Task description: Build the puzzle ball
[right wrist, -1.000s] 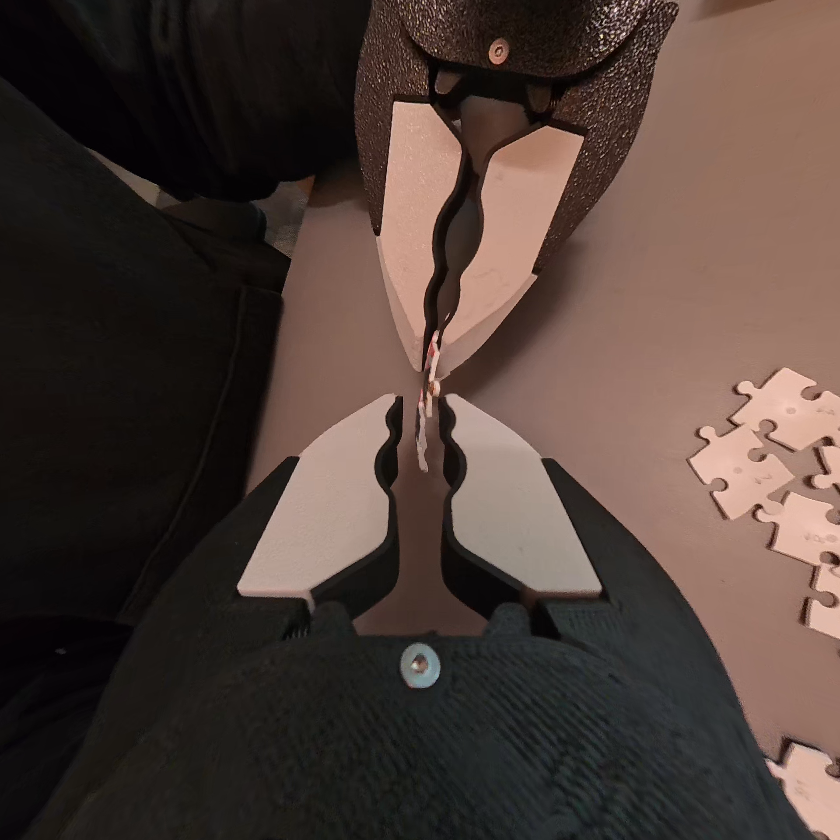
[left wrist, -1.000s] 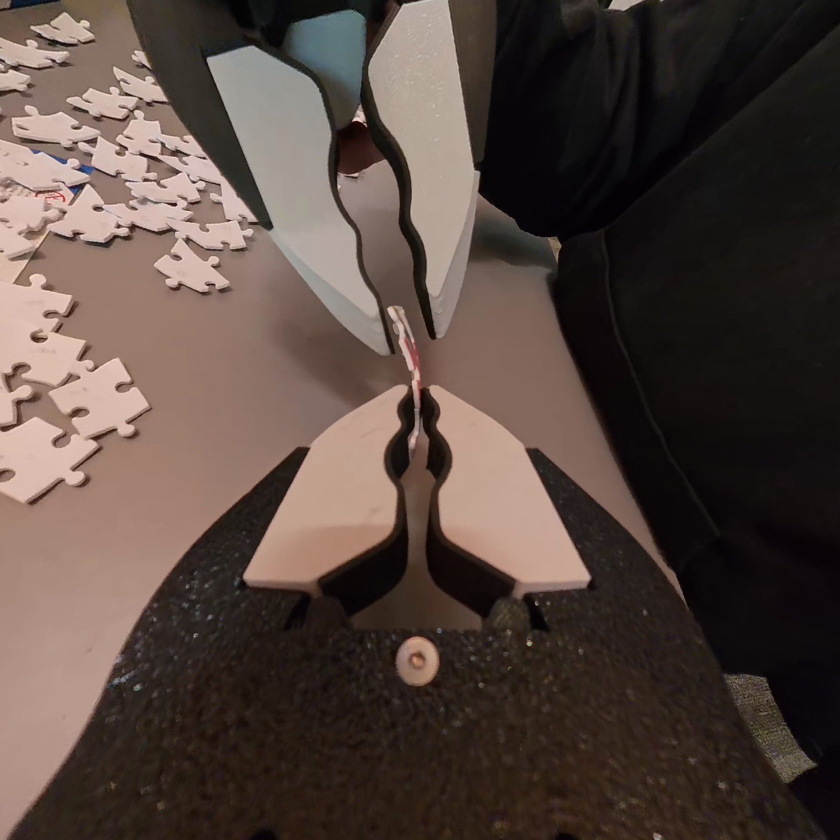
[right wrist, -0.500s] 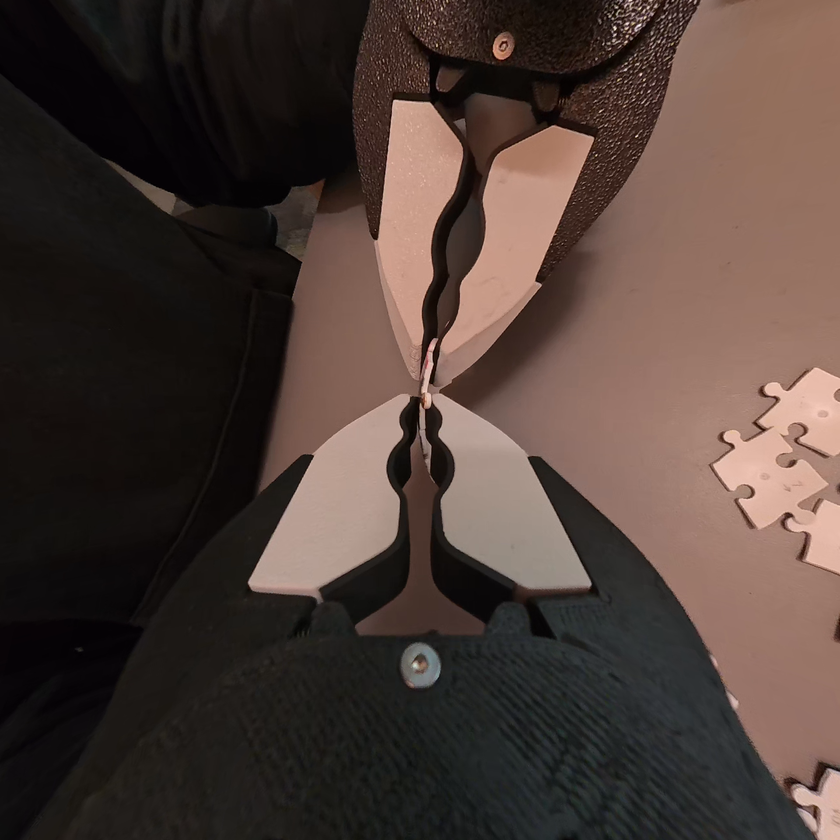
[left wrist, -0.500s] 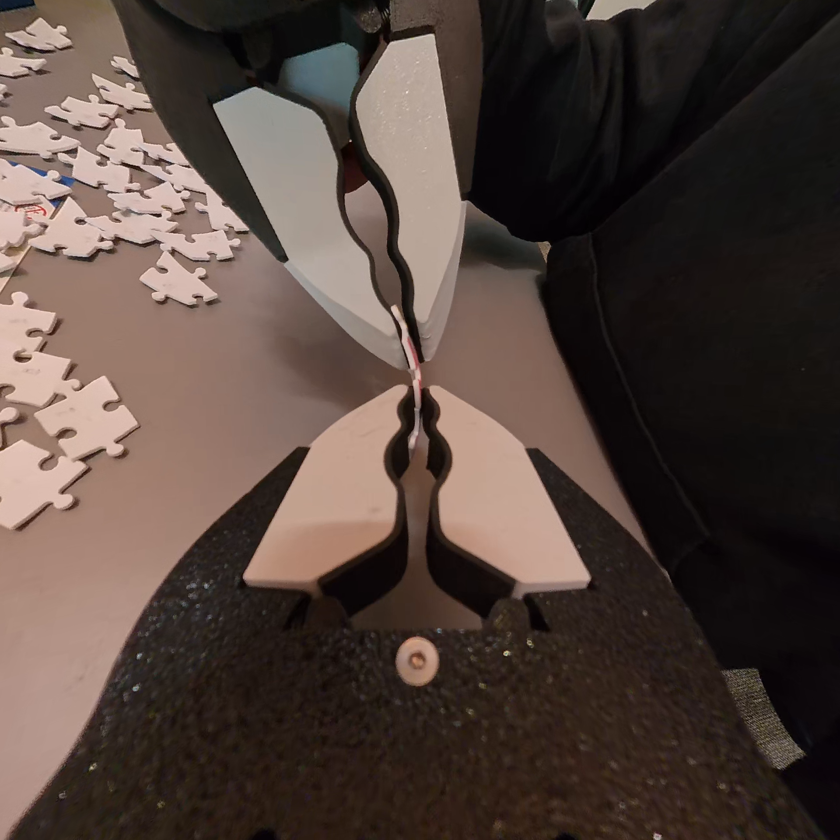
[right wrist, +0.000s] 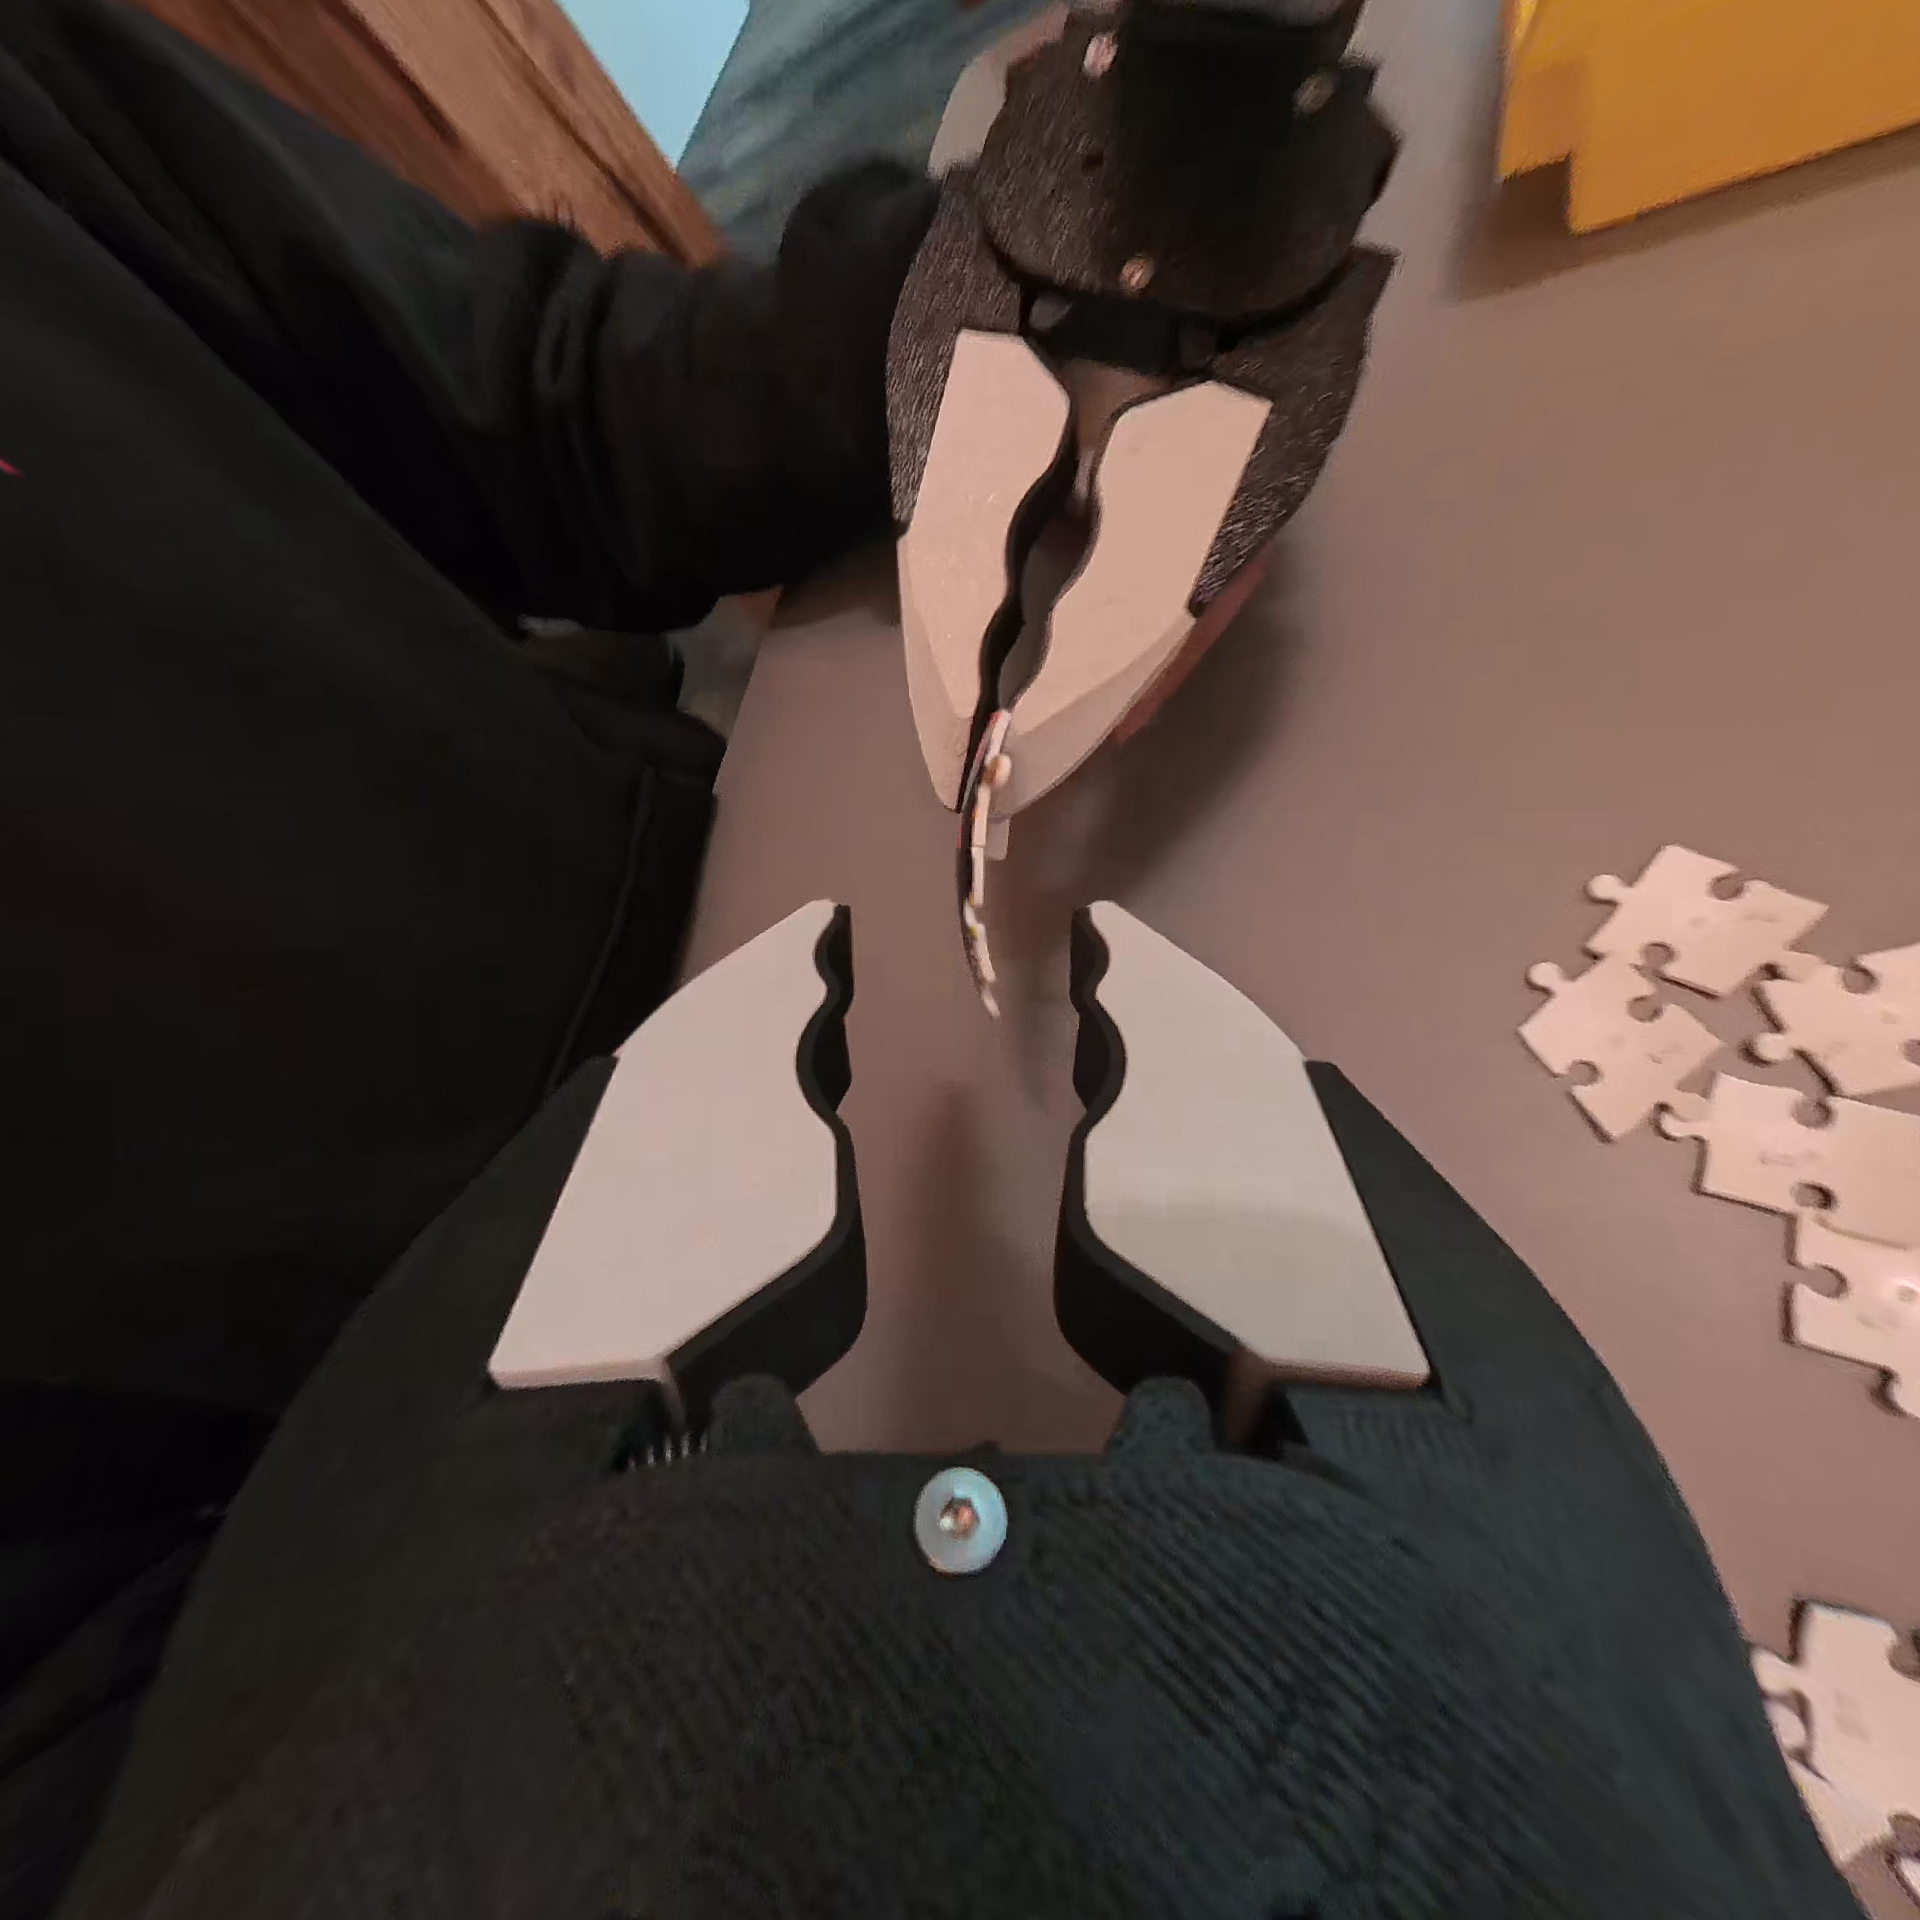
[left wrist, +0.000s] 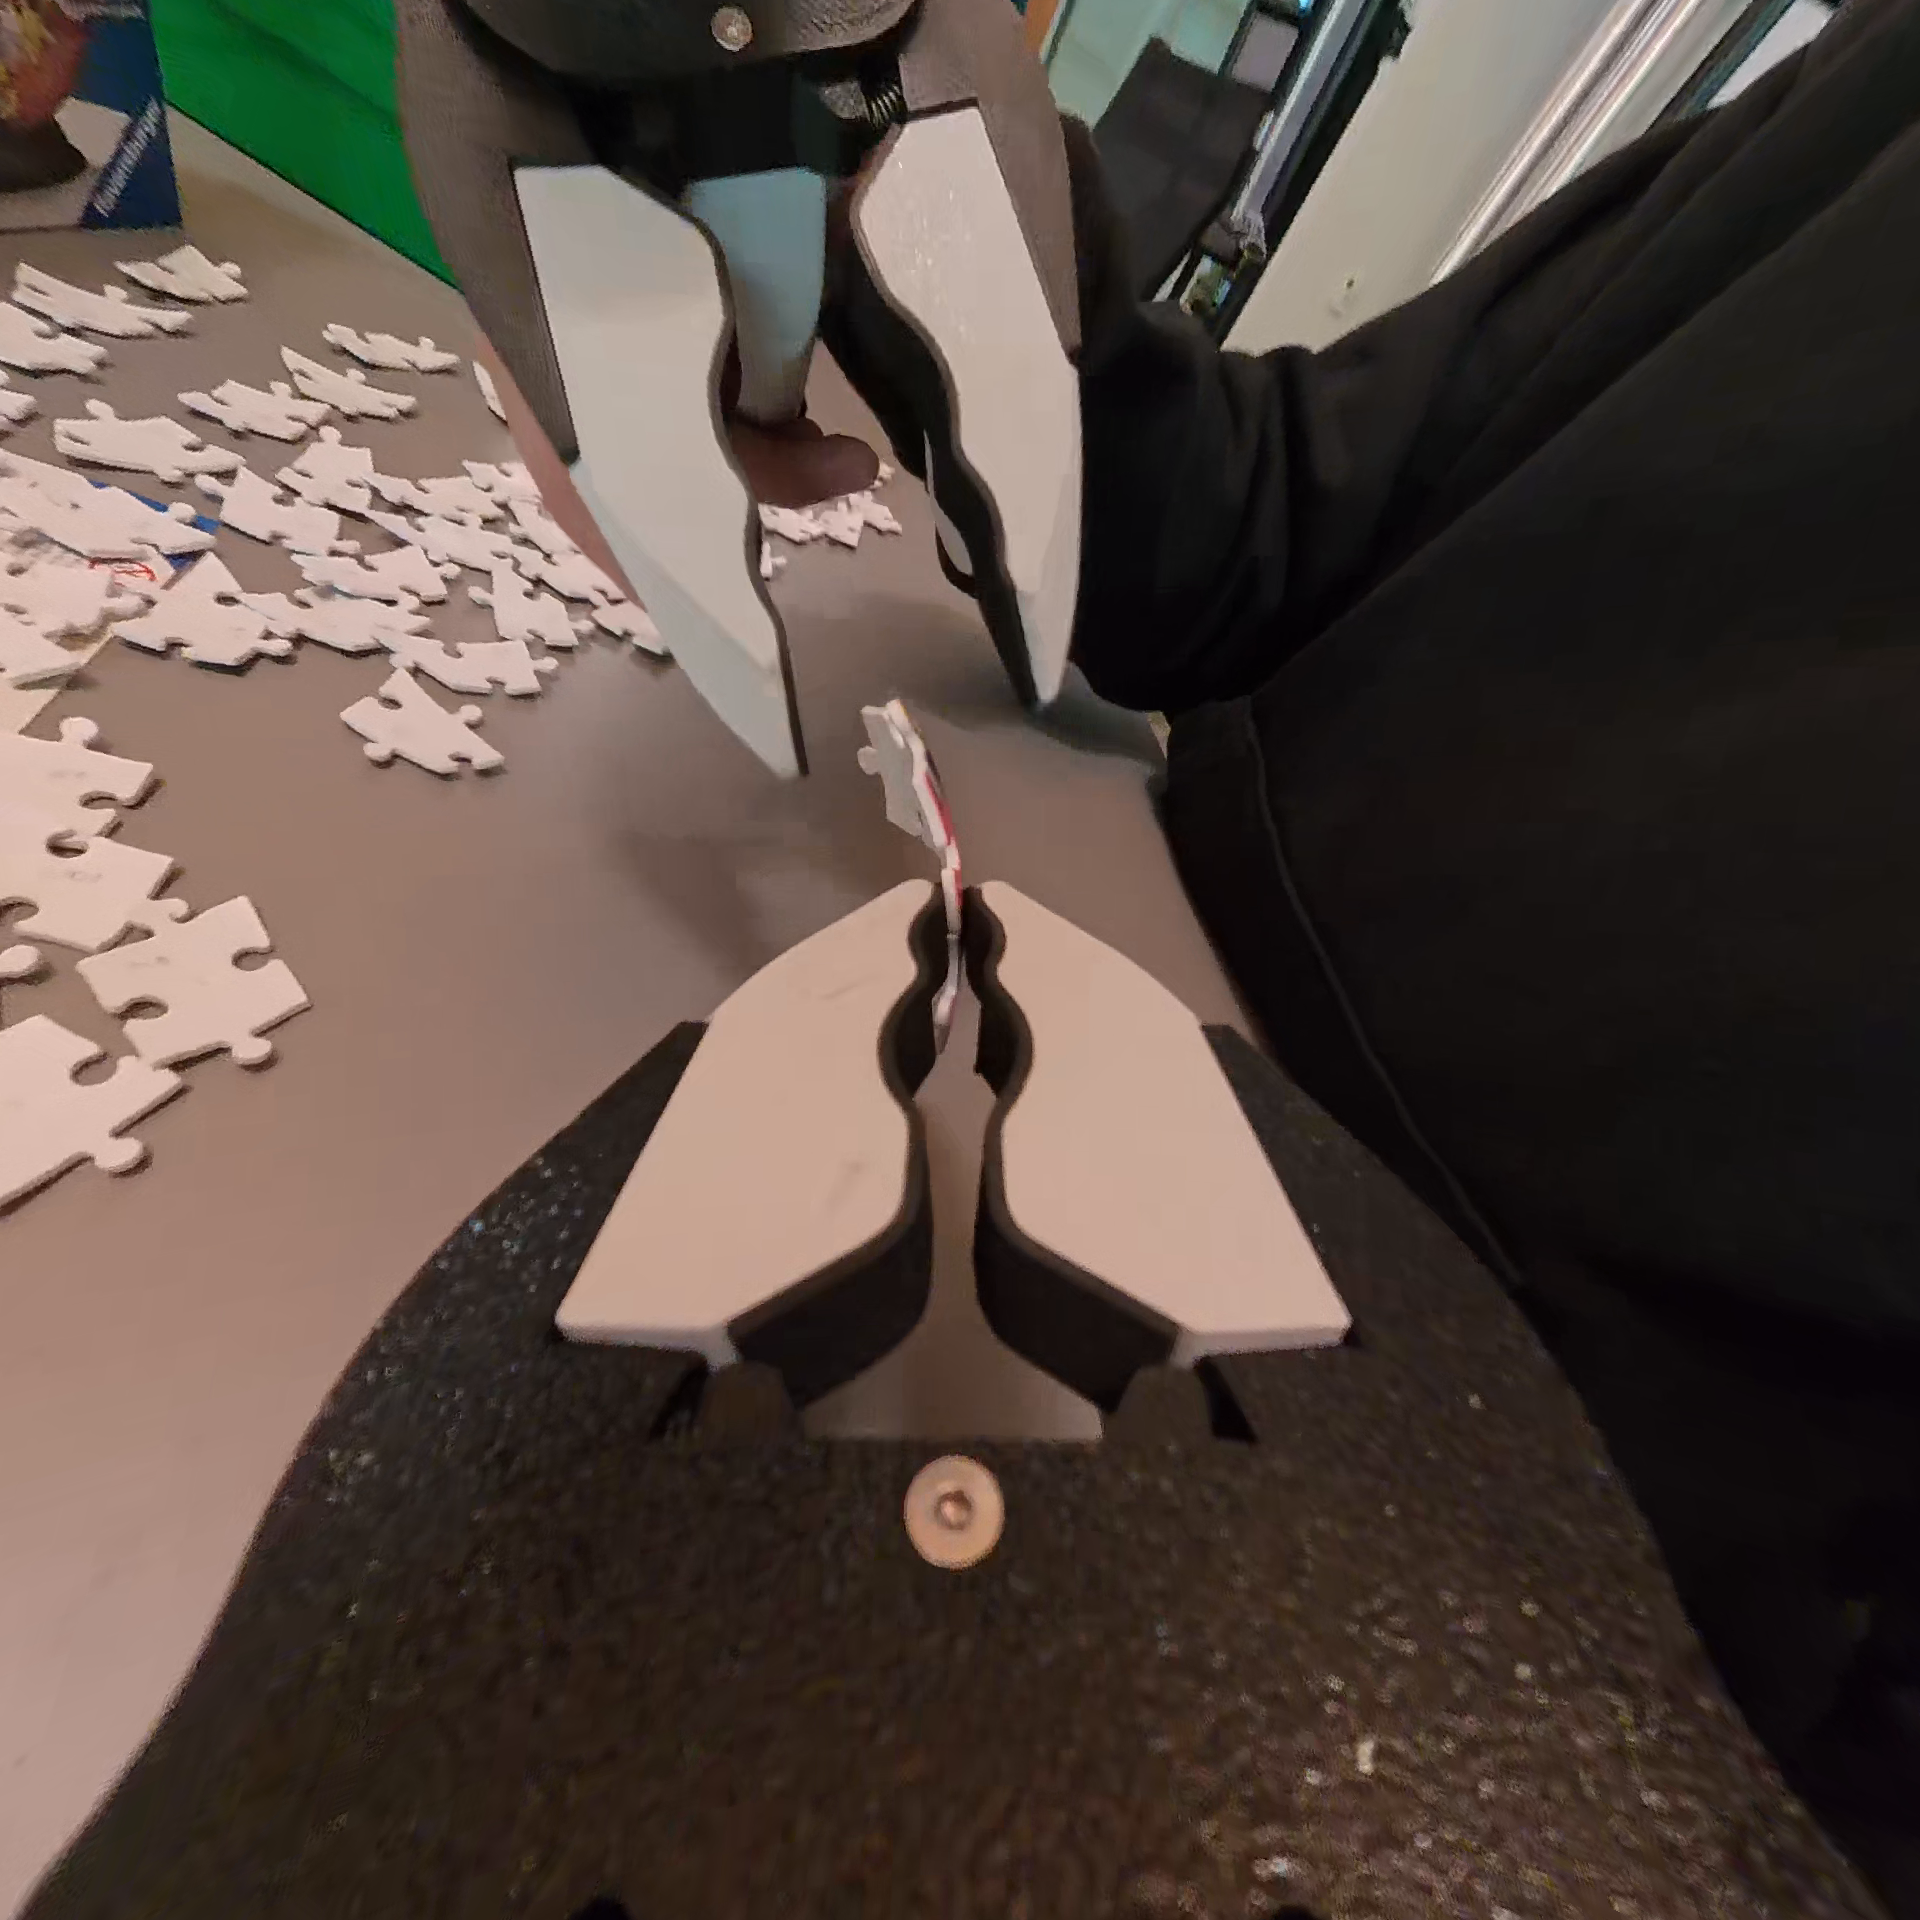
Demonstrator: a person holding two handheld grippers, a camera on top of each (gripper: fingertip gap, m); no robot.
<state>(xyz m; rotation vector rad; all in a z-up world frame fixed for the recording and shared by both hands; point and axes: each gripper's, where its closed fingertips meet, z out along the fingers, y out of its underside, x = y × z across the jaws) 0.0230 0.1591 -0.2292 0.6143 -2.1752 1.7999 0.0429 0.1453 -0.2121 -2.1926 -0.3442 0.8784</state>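
Left gripper [left wrist: 954,902]: tips pressed together, pinching a curved strip of joined puzzle pieces [left wrist: 914,790] edge-on above the grey table [left wrist: 499,935]. The strip juts out toward the right gripper [right wrist: 961,914], whose fingers are spread wide; the strip's free end lies in the gap between them, touching neither. Loose white pieces [left wrist: 426,727] lie scattered on the far left of the table, face down. A black sleeve [left wrist: 1455,520] fills the right.
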